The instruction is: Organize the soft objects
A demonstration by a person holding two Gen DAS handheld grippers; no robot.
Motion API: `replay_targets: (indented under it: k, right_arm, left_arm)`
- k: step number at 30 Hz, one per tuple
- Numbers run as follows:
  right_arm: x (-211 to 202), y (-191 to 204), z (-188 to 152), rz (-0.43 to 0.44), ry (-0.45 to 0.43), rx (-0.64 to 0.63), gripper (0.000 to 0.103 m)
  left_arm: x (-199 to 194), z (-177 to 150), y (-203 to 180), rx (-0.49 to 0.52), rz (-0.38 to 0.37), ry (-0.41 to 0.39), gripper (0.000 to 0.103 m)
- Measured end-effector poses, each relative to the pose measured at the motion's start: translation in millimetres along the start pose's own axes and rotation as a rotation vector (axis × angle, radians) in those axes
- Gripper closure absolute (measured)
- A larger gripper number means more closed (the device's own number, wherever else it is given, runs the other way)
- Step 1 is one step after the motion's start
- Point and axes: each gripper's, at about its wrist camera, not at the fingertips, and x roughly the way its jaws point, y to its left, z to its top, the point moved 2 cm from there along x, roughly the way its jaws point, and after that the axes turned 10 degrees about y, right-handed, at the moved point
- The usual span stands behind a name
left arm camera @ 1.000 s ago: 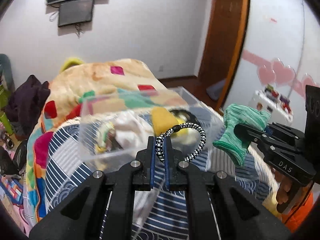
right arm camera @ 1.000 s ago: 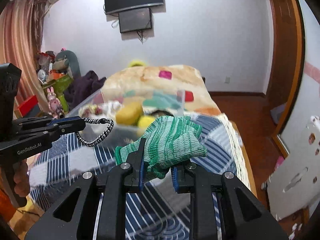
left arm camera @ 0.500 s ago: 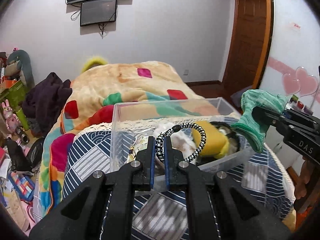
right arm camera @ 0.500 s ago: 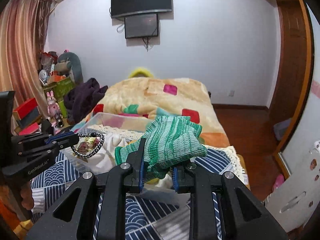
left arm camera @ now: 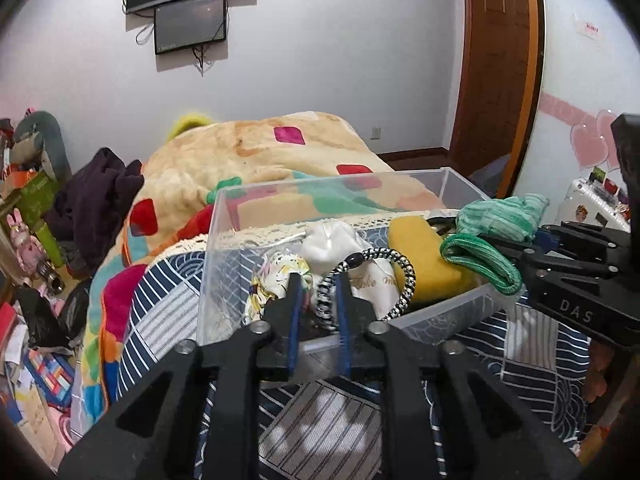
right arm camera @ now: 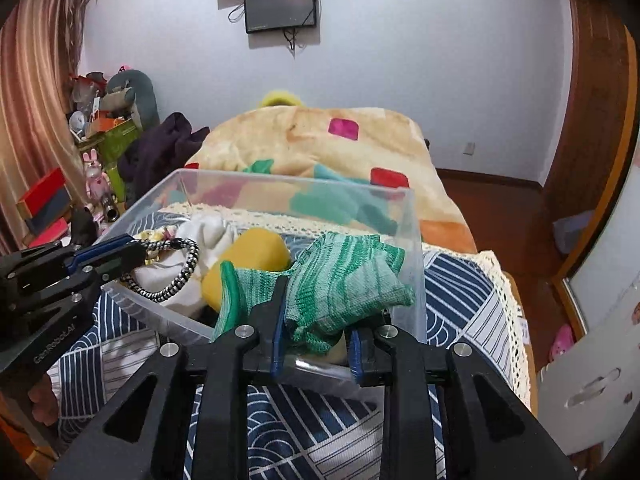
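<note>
A clear plastic box (left arm camera: 224, 248) (right arm camera: 412, 240) stands on the bed and holds a yellow sponge (left arm camera: 420, 252) (right arm camera: 256, 256), a white pouch (left arm camera: 340, 244) and a floral scrunchie (left arm camera: 276, 276). My left gripper (left arm camera: 318, 300) has opened its fingers; a black-and-white hair tie (left arm camera: 368, 284) (right arm camera: 176, 268) hangs against the right finger over the box's near wall. My right gripper (right arm camera: 318, 320) has also opened its fingers; a green knitted sock (right arm camera: 340, 280) (left arm camera: 492, 232) lies across them at the box's right end.
The bed has a navy patterned cover (right arm camera: 312, 420) and a cream blanket with coloured patches (left arm camera: 260, 152). Dark clothes (left arm camera: 96, 200) and toys (right arm camera: 96, 176) are piled at the left. A wooden door (left arm camera: 496, 60) is at the right.
Both grippers moved closer to the box and now reach over its near rim. Both pairs of fingers have spread apart from their tight hold on the hair tie and the sock.
</note>
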Motion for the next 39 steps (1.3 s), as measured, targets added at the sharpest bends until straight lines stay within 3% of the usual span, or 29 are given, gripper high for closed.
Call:
replay_targets:
  k: [6, 15, 19, 30, 35, 39]
  right_arm:
    - [-7, -11, -2, 0.002, 0.004, 0.034, 0.055]
    - [-26, -10, -4, 0.009, -0.026, 0.014, 0.047]
    - [-43, -4, -2, 0.003, -0.075, -0.010, 0.034]
    - [-63, 7, 2, 0.001, -0.154, -0.022, 0.032]
    - [-101, 11, 3, 0.008, -0.260, -0.018, 0.027]
    - [-131, 15, 3, 0.014, -0.355, -0.009, 0.020]
  left_arm:
    - [-10, -3, 3, -0.003, -0.014, -0.009, 0.065]
    - [-44, -1, 4, -0.002, -0.045, -0.072, 0.060]
    - [-62, 2, 1, 0.007, -0.051, -0.110, 0.051]
    - [-101, 0, -3, 0.018, -0.057, -0.192, 0.047]
    - [-127, 1, -3, 0.008, -0.069, -0.250, 0.045]
    - [-148, 1, -5, 0.006, -0.059, -0.307, 0.034]
